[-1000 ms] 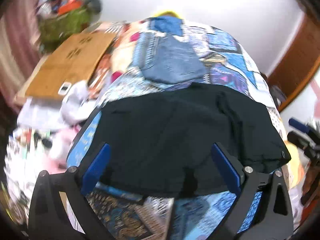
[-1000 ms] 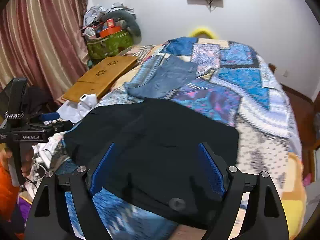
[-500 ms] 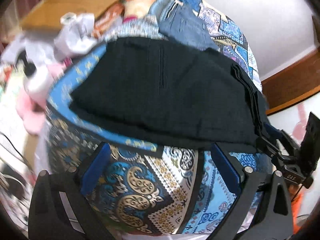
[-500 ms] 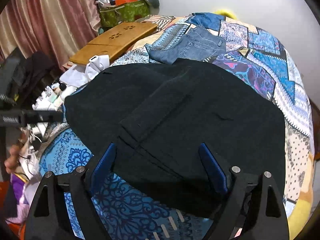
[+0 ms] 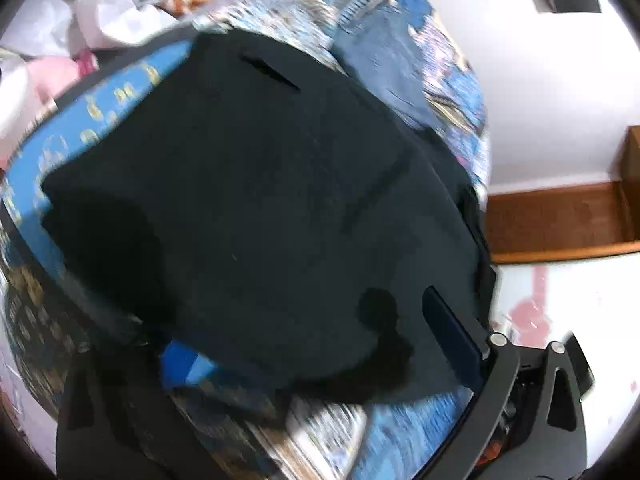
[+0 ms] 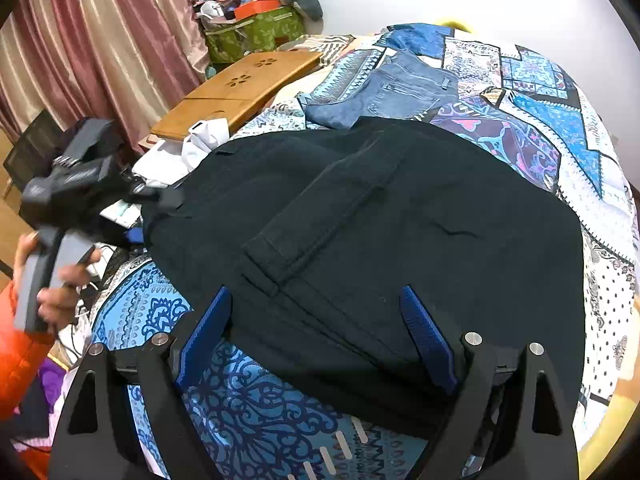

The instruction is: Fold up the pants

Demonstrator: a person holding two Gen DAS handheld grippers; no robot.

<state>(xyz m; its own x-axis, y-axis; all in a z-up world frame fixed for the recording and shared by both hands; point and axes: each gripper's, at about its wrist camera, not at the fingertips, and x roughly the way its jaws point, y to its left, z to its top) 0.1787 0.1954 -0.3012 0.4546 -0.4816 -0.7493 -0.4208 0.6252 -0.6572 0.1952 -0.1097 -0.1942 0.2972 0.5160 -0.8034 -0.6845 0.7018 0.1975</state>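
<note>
Black pants (image 6: pixel 400 220) lie folded flat on the patchwork bedspread (image 6: pixel 552 120), with a narrower folded strip on top. My right gripper (image 6: pixel 314 292) hovers open over their near edge, with the cloth below its blue pads (image 6: pixel 428 336). In the blurred left wrist view the pants (image 5: pixel 260 200) fill the frame. My left gripper (image 5: pixel 304 320) is open at their edge, and its left pad (image 5: pixel 180 364) is partly hidden by the cloth. The right wrist view shows the left gripper (image 6: pixel 156 196) at the pants' left corner, held by a hand (image 6: pixel 56 284).
Folded blue jeans (image 6: pixel 392 92) lie just behind the pants. A wooden lap tray (image 6: pixel 248 80), white cloth (image 6: pixel 204 140) and a green bag (image 6: pixel 256 32) sit at the bed's left side by the curtain (image 6: pixel 100 60). An orange sleeve (image 6: pixel 16 356) is at bottom left.
The left gripper has dropped and rolled in close to the pants' left corner. The right gripper came down nearer the near edge, then held still.
</note>
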